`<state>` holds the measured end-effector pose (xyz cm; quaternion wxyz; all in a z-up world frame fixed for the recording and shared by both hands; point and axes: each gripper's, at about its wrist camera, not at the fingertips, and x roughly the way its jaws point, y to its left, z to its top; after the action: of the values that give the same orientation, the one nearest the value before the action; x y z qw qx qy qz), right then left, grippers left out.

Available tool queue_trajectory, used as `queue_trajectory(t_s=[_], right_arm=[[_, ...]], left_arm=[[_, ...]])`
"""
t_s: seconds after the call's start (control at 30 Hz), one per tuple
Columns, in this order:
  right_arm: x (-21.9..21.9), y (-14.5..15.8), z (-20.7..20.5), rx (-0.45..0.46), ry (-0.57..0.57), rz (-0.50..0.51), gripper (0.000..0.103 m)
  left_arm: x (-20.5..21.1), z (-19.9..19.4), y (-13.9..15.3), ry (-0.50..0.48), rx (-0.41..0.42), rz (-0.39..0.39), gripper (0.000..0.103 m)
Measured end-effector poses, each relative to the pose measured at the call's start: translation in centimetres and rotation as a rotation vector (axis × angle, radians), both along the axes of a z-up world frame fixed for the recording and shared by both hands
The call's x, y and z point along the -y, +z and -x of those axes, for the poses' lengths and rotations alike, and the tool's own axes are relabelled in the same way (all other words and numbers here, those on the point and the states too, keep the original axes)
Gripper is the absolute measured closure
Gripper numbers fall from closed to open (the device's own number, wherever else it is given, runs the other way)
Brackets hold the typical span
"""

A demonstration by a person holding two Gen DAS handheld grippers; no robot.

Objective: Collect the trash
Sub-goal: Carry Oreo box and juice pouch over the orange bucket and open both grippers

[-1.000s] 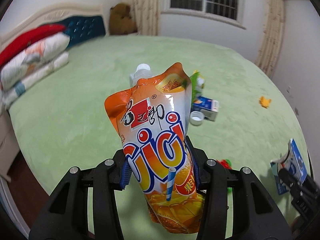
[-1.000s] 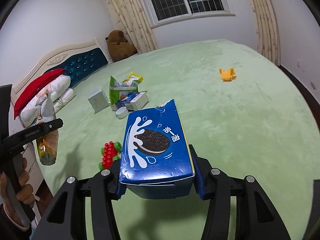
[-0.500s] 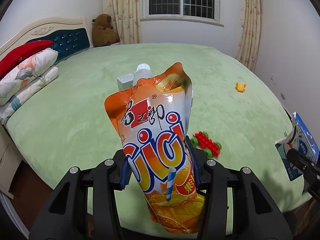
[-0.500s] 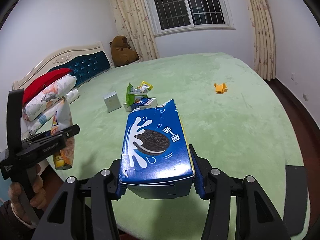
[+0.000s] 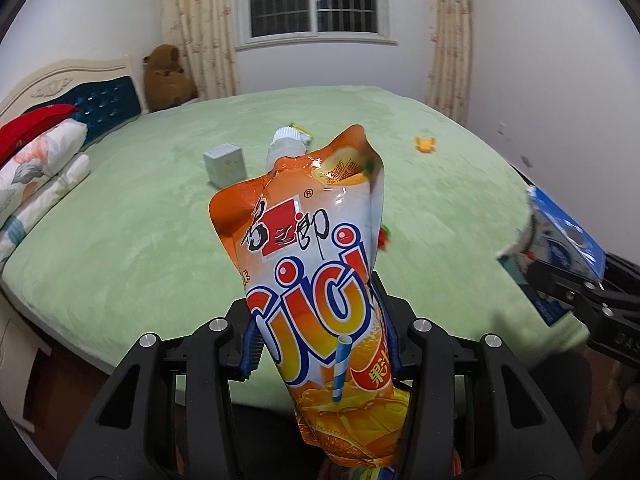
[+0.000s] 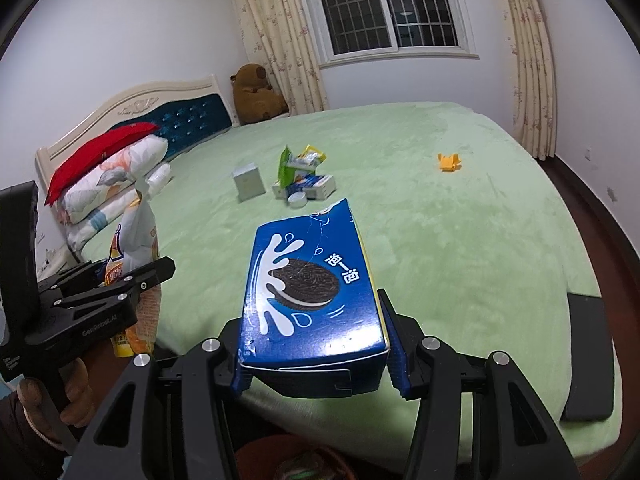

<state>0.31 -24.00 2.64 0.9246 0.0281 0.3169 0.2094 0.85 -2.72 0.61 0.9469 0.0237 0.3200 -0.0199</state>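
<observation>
An orange juice pouch [image 5: 312, 264] with a white screw cap stands upright between the blue pads of my left gripper [image 5: 320, 344], which is shut on its lower half. My right gripper [image 6: 316, 364] is shut on a blue cookie box [image 6: 312, 280], its pads pressing on both long sides. Both grippers hang over the near edge of the bed. In the right wrist view the left gripper [image 6: 120, 292] shows at the left with the pouch [image 6: 136, 236], held by a hand. The left wrist view catches the cookie box [image 5: 560, 236] at its right edge.
On the green bedspread [image 6: 460, 248] lie a small pale box [image 6: 249, 181], a pile of wrappers and cartons [image 6: 304, 176], a white cap [image 6: 298, 200] and an orange toy [image 6: 450, 161]. Pillows [image 6: 116, 176] lie by the headboard. A black flat thing [image 6: 588, 352] rests at the bed's right edge.
Both grippers have drawn back from over the bed to its near edge, still shut on the pouch and the box. The litter on the bedspread now looks farther off.
</observation>
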Motion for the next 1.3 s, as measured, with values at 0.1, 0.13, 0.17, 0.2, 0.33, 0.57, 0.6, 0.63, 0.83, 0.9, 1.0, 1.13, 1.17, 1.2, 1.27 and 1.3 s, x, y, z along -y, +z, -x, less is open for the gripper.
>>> queue_trajectory(t_s=[0.1,0.13,0.17,0.2,0.33,0.57,0.6,0.63,0.83,0.9,1.0,1.13,1.17,1.2,1.27,1.3], right_arm=[[-0.2,-0.5,1.3,-0.014,0.017,0.019,0.051],[-0.2,-0.7,1.9,-0.02,0.022,0.024,0.051],[-0.2,-1.0,2.4,-0.027,0.028,0.029,0.051],[-0.1,-1.1,2.8,-0.03,0.031,0.034,0.051],[0.1,-2.3,4.7,-0.065,0.045,0.056,0.051],[-0.5,-5.3,7.7,-0.154,0.1,0.1,0.051],[-0.6,-6.1,8.1,-0.179,0.106,0.105,0.051],[-0.5,-6.6,8.3,-0.194,0.109,0.108,0.051],[-0.4,-11.0,8.9,-0.32,0.108,0.134,0.051],[-0.4,-12.1,8.8,-0.356,0.107,0.136,0.051],[-0.6,-13.5,8.8,-0.395,0.114,0.144,0.051],[-1.4,-14.7,8.5,-0.438,0.133,0.159,0.051],[-1.6,-15.2,8.5,-0.457,0.14,0.162,0.051],[-1.8,-15.5,8.4,-0.469,0.145,0.166,0.051],[-2.2,-16.3,8.2,-0.499,0.16,0.177,0.051],[-2.5,-16.7,8.2,-0.511,0.167,0.185,0.051]], left_arm=[[0.4,2.1,-1.1,-0.085,-0.015,-0.008,0.058],[0.5,2.7,-1.5,-0.108,-0.022,-0.018,0.058],[0.6,3.3,-1.9,-0.129,-0.029,-0.026,0.058],[0.6,3.8,-2.2,-0.147,-0.035,-0.033,0.058],[1.0,6.1,-4.2,-0.228,-0.073,-0.077,0.058],[1.7,7.9,-8.1,-0.313,-0.177,-0.108,0.058],[1.8,8.1,-8.6,-0.317,-0.194,-0.108,0.058],[2.0,8.1,-9.2,-0.323,-0.219,-0.108,0.058],[2.3,7.6,-12.4,-0.35,-0.345,-0.085,0.058],[2.5,7.6,-13.2,-0.352,-0.38,-0.076,0.058],[2.5,7.4,-14.7,-0.349,-0.443,-0.059,0.058],[2.2,7.0,-16.3,-0.346,-0.504,-0.042,0.058],[2.2,6.9,-16.6,-0.347,-0.518,-0.04,0.058],[2.2,6.9,-17.0,-0.349,-0.534,-0.036,0.058],[2.1,6.6,-17.8,-0.352,-0.568,-0.03,0.058],[2.1,6.5,-18.4,-0.352,-0.591,-0.03,0.058]])
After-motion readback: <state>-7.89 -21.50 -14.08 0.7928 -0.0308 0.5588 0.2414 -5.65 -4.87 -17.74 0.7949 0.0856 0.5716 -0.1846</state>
